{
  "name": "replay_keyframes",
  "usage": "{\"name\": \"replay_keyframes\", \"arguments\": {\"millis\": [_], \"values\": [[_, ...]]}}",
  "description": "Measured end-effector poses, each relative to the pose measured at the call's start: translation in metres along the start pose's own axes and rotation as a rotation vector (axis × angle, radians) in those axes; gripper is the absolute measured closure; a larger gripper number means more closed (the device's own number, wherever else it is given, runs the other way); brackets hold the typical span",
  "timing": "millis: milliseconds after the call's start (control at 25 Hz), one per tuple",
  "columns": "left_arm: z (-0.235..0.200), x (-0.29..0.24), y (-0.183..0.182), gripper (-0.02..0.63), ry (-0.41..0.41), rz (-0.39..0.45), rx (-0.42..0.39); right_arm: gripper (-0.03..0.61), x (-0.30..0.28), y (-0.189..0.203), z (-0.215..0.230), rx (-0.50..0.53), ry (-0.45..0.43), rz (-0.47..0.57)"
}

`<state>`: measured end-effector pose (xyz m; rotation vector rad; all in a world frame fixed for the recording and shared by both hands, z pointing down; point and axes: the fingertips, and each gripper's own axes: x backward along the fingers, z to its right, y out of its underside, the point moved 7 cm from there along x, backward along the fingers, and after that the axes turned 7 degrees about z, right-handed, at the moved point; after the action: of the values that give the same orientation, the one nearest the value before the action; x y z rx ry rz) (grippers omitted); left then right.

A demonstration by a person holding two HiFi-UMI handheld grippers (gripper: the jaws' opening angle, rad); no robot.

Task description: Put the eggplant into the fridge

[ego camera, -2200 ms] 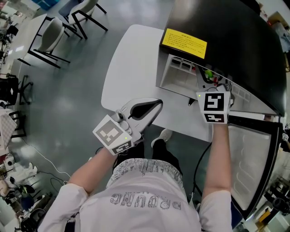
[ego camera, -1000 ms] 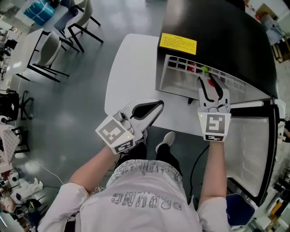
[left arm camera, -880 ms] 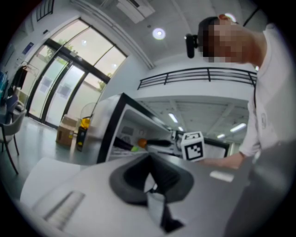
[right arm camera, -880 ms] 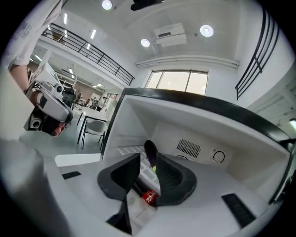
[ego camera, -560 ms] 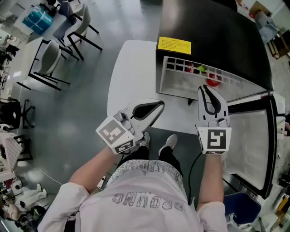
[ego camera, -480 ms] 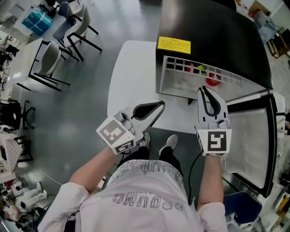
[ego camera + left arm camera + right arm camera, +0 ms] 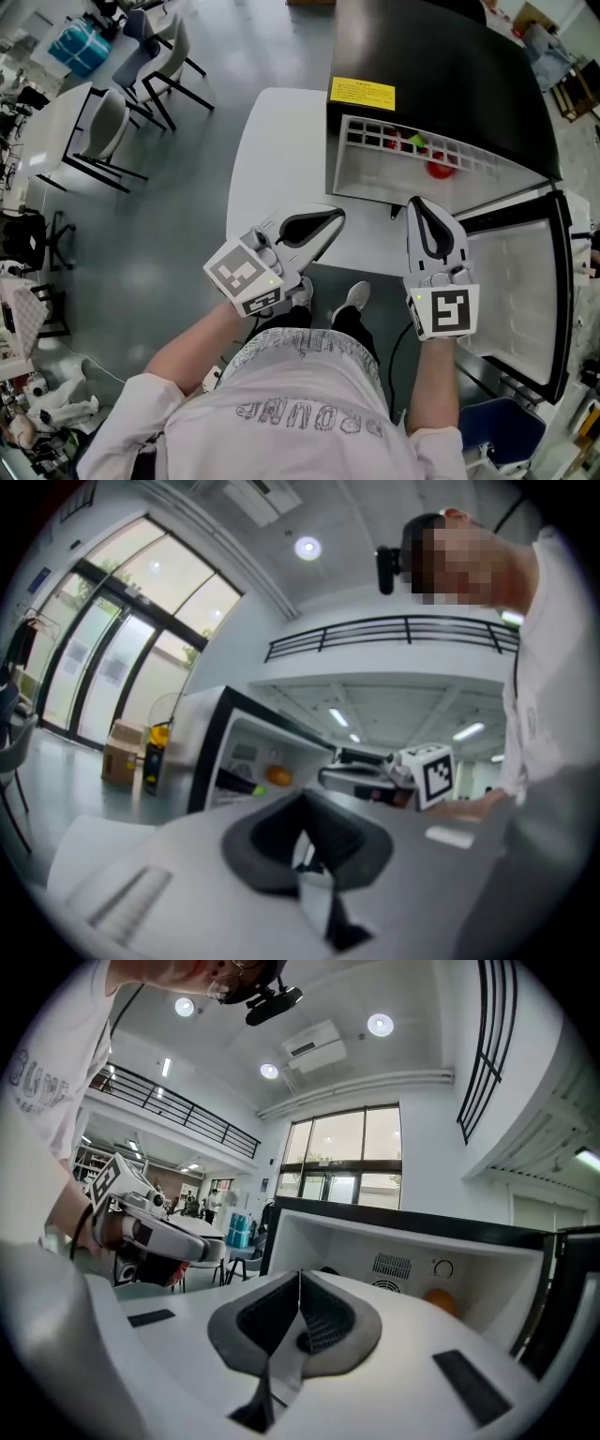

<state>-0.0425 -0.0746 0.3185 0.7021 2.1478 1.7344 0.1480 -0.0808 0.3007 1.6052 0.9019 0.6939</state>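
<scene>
Standing open, black fridge point(image 7: 441, 66), white inside, yellow label point(image 7: 362, 93) on top

The person wears a pale short-sleeved T-shirt point(image 7: 300, 412) with grey lettering across the chest, dark trousers point(image 7: 323, 326) and light shoes point(image 7: 354, 298). The left tool point(image 7: 330, 218) and the right tool point(image 7: 419, 202) are white shells with black-lined jaws. Each carries a white cube printed with black square markers.

White table point(image 7: 272, 141) on gray floor point(image 7: 169, 244); chairs point(image 7: 111, 111) + 2nd table point(image 7: 56, 89) upper L, blue bag point(image 7: 70, 42) nearby
</scene>
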Motion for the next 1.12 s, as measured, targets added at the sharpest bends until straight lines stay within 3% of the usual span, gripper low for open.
{"name": "replay_keyframes", "arguments": {"millis": [1120], "values": [[-0.005,-0.011,-0.006,0.607,0.003,0.005,-0.008,0.574,0.005,0.0,-0.013,-0.061,-0.034,-0.003]]}}
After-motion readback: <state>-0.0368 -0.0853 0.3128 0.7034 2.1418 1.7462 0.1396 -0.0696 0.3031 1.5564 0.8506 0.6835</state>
